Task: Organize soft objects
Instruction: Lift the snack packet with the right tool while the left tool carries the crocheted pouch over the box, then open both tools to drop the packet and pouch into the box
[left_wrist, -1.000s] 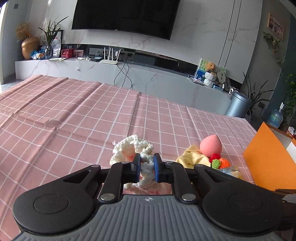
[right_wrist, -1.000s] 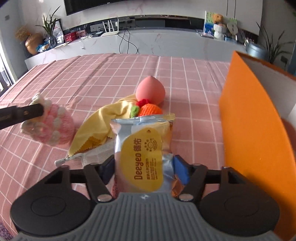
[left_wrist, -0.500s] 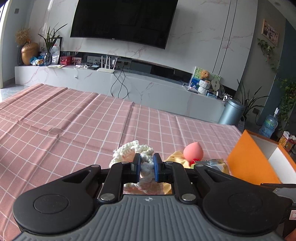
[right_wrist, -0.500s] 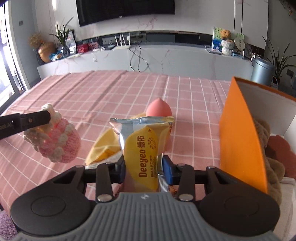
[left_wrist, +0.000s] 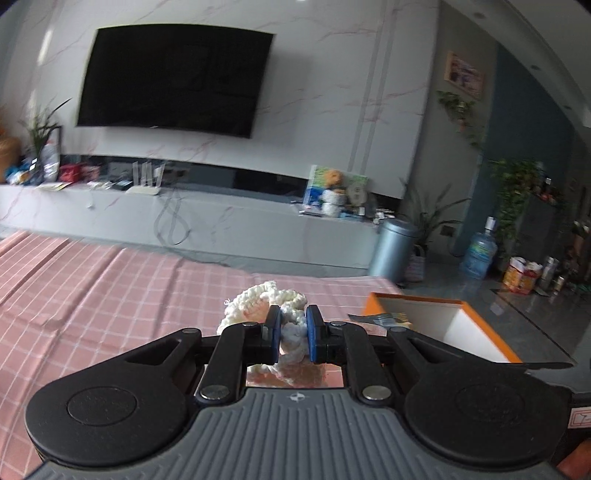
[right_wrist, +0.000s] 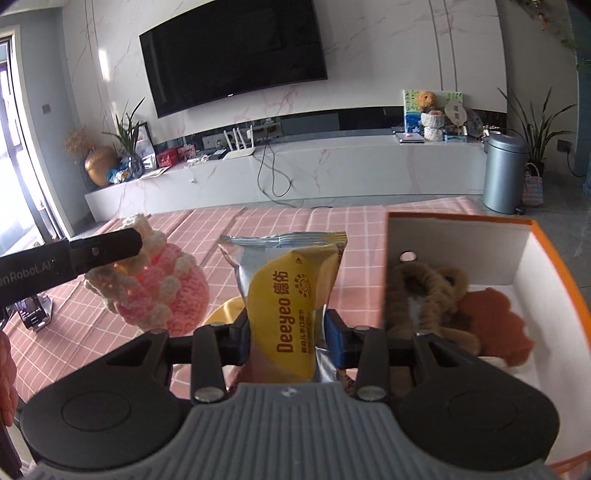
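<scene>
Nearest in the right wrist view: right gripper (right_wrist: 288, 334), black with blue pads, jaws clamping the lower half of a silver and yellow foil snack packet (right_wrist: 286, 295), holding it upright above the table. Reading "Deeyeo" in brown letters up the packet's yellow panel, beside Chinese characters and a small round seal too fine to make out.

Just left of the packet: left gripper (right_wrist: 110, 251) reaching in as a black bar, lettered "nRobot.AI" in part, pinching the cream trim of a pink and cream crocheted pouch (right_wrist: 155, 291) and dangling it in the air. In the left wrist view: same gripper (left_wrist: 291, 334), jaws nearly closed on the cream yarn (left_wrist: 266, 299).

Peeking out beneath the packet: a fold of yellow cloth (right_wrist: 225, 310) lying on the pink checked tablecloth (right_wrist: 92, 325).

To the right: open orange cardboard box with white inside walls (right_wrist: 524, 266), holding a brown plush toy (right_wrist: 424, 295) and a rust-red soft piece (right_wrist: 498, 325).

Farther back: grey metal bin (right_wrist: 504, 173), marble console (right_wrist: 295, 173), and a large black wall-mounted television (right_wrist: 232, 55).
</scene>
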